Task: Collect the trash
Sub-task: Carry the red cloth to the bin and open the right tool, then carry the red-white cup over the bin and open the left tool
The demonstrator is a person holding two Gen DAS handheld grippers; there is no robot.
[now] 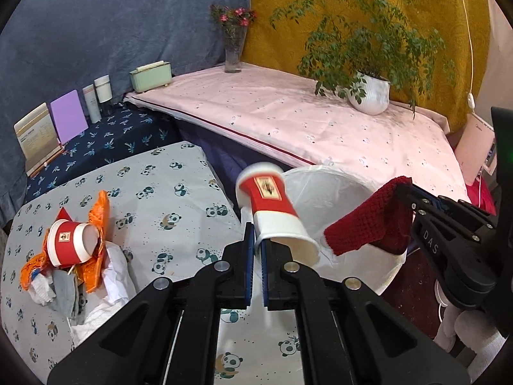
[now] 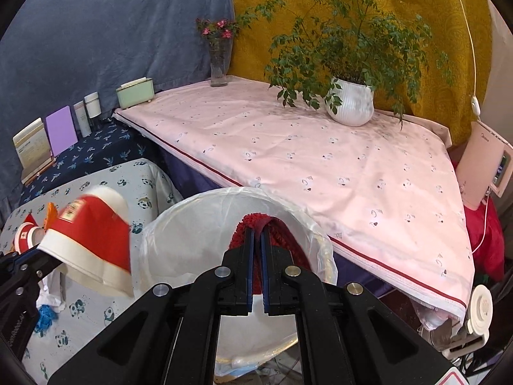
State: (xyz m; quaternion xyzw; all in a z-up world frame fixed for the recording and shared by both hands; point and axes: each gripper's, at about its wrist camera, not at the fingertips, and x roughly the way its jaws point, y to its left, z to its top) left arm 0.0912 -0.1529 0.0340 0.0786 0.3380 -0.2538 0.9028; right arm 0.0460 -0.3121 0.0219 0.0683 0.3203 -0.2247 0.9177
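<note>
Left wrist view: left gripper (image 1: pixel 256 250) clamped on the rim wall of a red-and-white paper cup (image 1: pixel 272 205), one finger inside the mouth, one outside; cup tilted, base pointing far, held at the near-left edge of the bag-lined bin (image 1: pixel 320 189); right gripper (image 1: pixel 404 194) enters from the right, pinching a red knit cloth (image 1: pixel 365 224) over the bin opening
Trash left: second paper cup (image 1: pixel 72 240) lying on its side on an orange wrapper (image 1: pixel 96 221) with crumpled white tissue (image 1: pixel 115 276), near-left on the panda-print table (image 1: pixel 179 202)
Right wrist view: right gripper (image 2: pixel 256 240) pressed together on the cloth (image 2: pixel 253 224), cloth hanging inside the bin (image 2: pixel 198 221); held cup (image 2: pixel 93 243) at left, motion-blurred
Handling, judged: cup light, thin-walled, crushes easily; rim pinch is right, gentle squeeze; cloth soft, limp, drapes, any fold gives grip; wrapper and tissue featherlight, may slip
Surface: cloth-covered tables, soft and wrinkly; pink sheet (image 2: pixel 320 160) on the far table
Room: potted plant (image 2: pixel 351 102), flower vase (image 2: pixel 218 64), green box (image 2: pixel 134 93), blue and mustard drapes behind
</note>
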